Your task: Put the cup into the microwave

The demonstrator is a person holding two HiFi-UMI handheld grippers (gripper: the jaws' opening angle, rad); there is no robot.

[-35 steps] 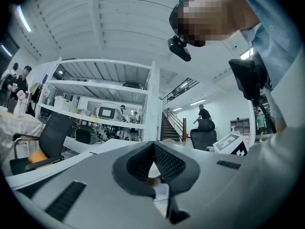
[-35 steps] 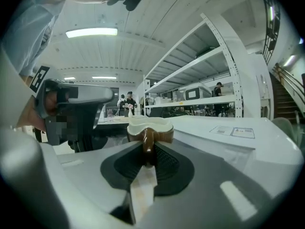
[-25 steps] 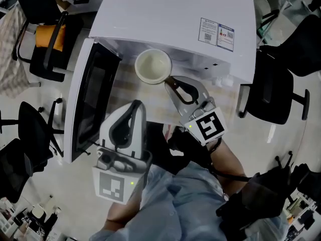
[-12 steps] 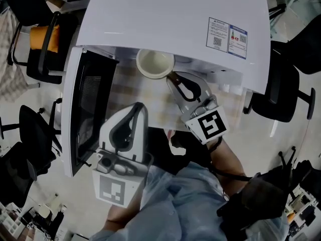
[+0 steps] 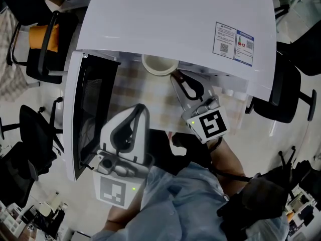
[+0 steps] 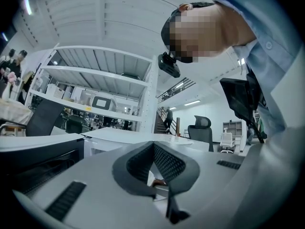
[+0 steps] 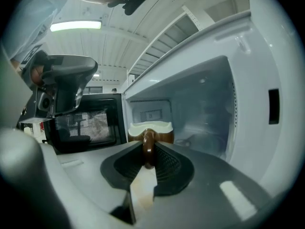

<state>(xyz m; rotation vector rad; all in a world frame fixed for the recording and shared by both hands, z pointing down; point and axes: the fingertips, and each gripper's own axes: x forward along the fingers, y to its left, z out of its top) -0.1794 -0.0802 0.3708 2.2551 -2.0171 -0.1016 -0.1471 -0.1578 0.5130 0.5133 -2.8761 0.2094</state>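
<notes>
- While the head view shows only the pale rim of the cup under the front edge of the microwave, my right tool's view shows its brown side with the lit chamber behind.
- My right tool is clamped on the cup's handle; my left tool is closed on nothing, near the open door.
- At the chamber's mouth, the cup stands upright, rim up, handle pointing back at me.

White left tongs and right tongs with dark-lined jaws, 2 square-marker cubes; light-blue shirt sleeves.
</notes>
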